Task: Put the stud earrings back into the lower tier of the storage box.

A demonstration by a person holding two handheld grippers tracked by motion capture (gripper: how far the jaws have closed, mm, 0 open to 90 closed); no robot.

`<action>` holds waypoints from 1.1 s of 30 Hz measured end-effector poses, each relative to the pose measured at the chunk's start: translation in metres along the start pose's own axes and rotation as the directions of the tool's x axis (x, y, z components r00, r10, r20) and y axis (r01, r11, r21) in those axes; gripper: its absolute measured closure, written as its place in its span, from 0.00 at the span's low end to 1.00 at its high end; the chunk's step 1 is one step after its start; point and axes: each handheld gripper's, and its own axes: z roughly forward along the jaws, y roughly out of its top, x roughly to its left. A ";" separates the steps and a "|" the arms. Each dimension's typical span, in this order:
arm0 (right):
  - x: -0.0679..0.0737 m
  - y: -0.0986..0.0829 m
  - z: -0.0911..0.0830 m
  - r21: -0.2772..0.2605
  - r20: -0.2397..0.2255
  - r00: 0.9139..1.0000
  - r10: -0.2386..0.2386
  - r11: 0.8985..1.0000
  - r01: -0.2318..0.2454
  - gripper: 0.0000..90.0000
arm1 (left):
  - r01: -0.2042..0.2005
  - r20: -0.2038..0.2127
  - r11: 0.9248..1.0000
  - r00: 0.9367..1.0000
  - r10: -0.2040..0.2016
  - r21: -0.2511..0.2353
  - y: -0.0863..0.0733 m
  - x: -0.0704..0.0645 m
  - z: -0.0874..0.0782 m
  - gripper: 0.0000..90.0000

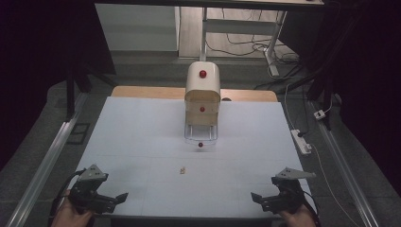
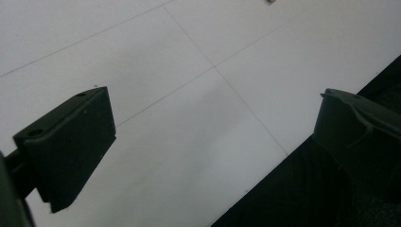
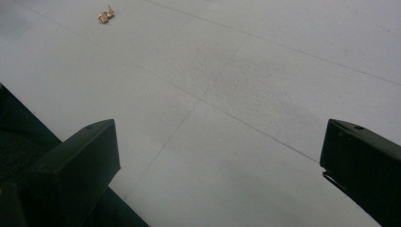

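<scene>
The left tool [image 1: 124, 195] rests at the near left corner of the white desk [image 1: 142, 142], held by a hand [image 1: 71, 215] coming in from the bottom edge. Its jaws stand wide apart, released, with nothing between them; in the left gripper view bare desk surface and the dark desk edge lie between the two black jaws. The right tool [image 1: 254, 196] sits at the near right corner, held by the other hand [image 1: 295, 218], and it too is released: in the right gripper view its jaws are spread wide over bare desk.

A small gold-coloured object [image 1: 182, 170], too small to name, lies on the desk between the two tools and a little ahead of them, well apart from both. In the right gripper view it shows far ahead and to the left of the jaws [image 3: 106, 16].

Farther ahead of both tools stands a small cream drawer cabinet [image 1: 203, 94] with red knobs; its lowest drawer [image 1: 201, 135] is pulled out toward the tools.
</scene>
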 end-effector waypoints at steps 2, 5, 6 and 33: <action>0.000 0.000 0.000 0.001 0.000 1.000 -0.002 1.000 0.002 0.00 | 0.002 0.008 1.000 1.000 -0.002 0.002 0.002 -0.001 0.001 0.00; 0.000 0.000 0.000 0.003 0.001 1.000 -0.005 1.000 0.005 0.00 | -0.004 0.013 1.000 1.000 0.004 0.011 0.005 -0.003 0.005 0.01; 0.000 0.000 0.000 0.004 0.001 1.000 -0.006 1.000 0.006 0.00 | -0.007 0.016 1.000 1.000 0.007 0.013 0.006 -0.003 0.006 0.01; 0.002 0.001 0.002 0.020 0.004 1.000 -0.019 1.000 0.019 0.00 | -0.075 0.094 0.997 0.993 0.071 0.036 0.040 -0.011 0.037 0.07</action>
